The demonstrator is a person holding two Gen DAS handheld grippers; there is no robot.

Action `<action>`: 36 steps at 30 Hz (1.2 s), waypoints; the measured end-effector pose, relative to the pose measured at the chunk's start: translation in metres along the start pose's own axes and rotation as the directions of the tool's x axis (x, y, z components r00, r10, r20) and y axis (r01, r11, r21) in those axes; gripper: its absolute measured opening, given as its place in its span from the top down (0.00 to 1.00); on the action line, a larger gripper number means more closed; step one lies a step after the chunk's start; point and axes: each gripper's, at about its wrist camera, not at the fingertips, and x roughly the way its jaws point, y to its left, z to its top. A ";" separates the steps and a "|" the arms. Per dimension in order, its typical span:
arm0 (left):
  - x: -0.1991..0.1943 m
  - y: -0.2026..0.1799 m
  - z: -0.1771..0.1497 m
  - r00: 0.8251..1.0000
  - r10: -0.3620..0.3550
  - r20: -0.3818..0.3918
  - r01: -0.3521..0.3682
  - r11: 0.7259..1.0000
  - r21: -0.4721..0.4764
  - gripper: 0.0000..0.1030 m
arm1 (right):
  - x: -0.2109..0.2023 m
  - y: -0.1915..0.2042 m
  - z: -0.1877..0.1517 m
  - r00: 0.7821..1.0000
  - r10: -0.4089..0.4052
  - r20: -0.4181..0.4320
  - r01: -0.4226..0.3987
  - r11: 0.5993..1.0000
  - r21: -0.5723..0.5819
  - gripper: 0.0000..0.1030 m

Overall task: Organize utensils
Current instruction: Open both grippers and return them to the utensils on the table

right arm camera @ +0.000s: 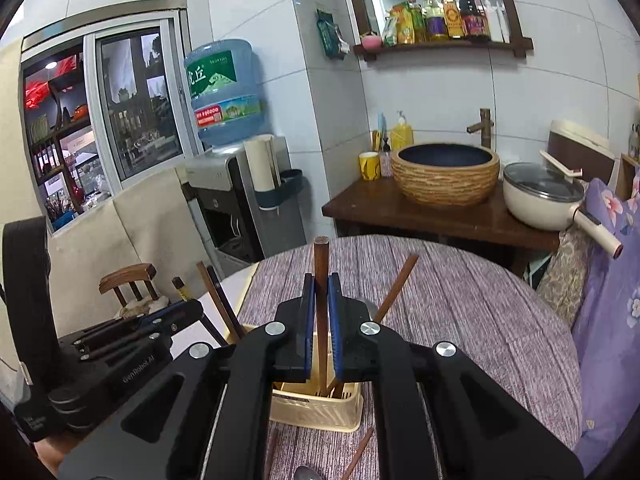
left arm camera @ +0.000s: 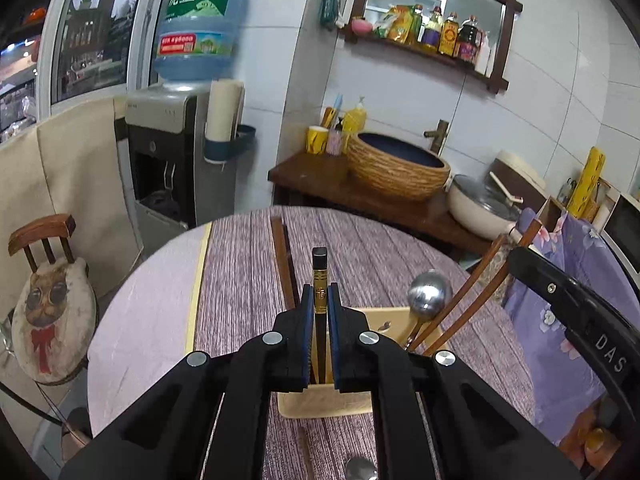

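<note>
Lettering "GenRobot.AI" marks the left claw (right arm camera: 188, 312); "DAS" the right claw (left arm camera: 520, 256).

Our left tongs (left arm camera: 320, 304) pinch a black chopstick (left arm camera: 319, 268) upright over the cream holder (left arm camera: 320, 404) on the purple worktop (left arm camera: 360, 248). A metal spoon (left arm camera: 427, 290) and brown chopsticks (left arm camera: 468, 292) lean in the holder; the right tongs (left arm camera: 568, 304) sit at the right edge.
</note>
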 end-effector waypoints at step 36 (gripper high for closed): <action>-0.006 0.024 -0.187 0.977 0.095 -0.190 -0.079 0.993 0.091 0.47 | -0.040 -0.048 -0.240 0.946 -0.223 -0.234 0.220 0.975 -0.042 0.27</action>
